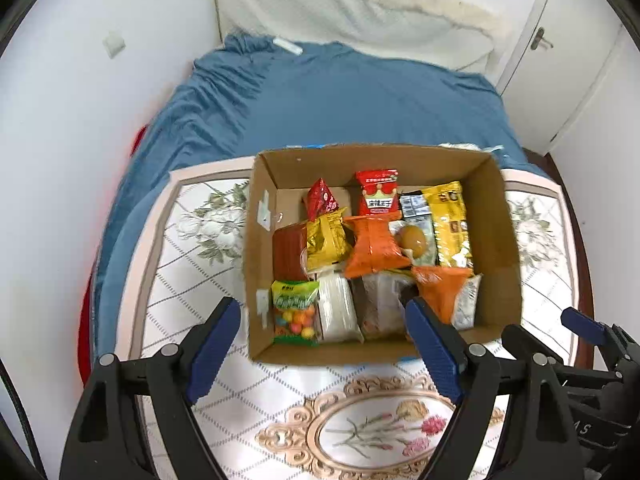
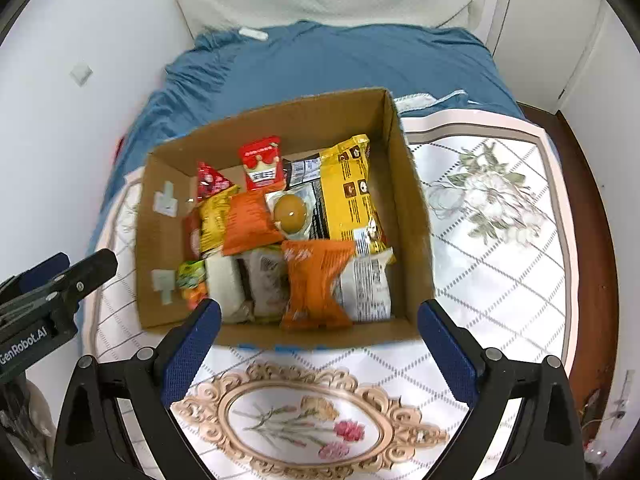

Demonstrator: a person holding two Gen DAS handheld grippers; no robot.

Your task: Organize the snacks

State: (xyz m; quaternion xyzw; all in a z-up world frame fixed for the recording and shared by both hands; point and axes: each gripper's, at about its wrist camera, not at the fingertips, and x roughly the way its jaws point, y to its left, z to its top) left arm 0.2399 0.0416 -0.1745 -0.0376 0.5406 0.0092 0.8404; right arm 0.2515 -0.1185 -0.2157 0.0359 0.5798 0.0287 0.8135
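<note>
Both my claws hang above the near edge of the table with the floral-patterned white top (image 1: 200, 248), pointing steeply down. My left gripper (image 1: 320, 344) has its blue-padded jaws spread wide with nothing between them. My right gripper (image 2: 320, 340) is spread just as wide, also empty.

The open brown cardboard box (image 2: 412, 208) sits on the table toward its far edge, where the blue bedspread (image 1: 340, 96) begins. It is crammed with snacks:
- long yellow foil pouch (image 2: 348, 184) along the right wall
- clear pack holding a brown egg (image 2: 292, 210) just beside it
- two orange crinkled packets, one mid-box (image 1: 372, 248), one near the front wall (image 2: 316, 284)
- red packet with a crown print (image 1: 378, 192) and a small red pyramid sachet (image 1: 320, 200) at the back
- gold foil packet (image 1: 326, 240)
- clear bag of coloured candy balls (image 1: 296, 316) in the front left corner

No loose snack shows on the tabletop, so I judge the packing close to finished.

Risks from here:
- Packets lie overlapped and slippery. A pinch on one corner could drag its neighbour up and spill it over the wall.
- The egg pack looks crushable. Jaws closing hard, or a pouch pressed down on it, would burst it.
- The two grippers sit close. Reaching together into one box invites a knock between them.
- A nudge to the box could slide it toward the far edge and the bed.
- Both views are slightly blurred, so fine aiming is unsure.
</note>
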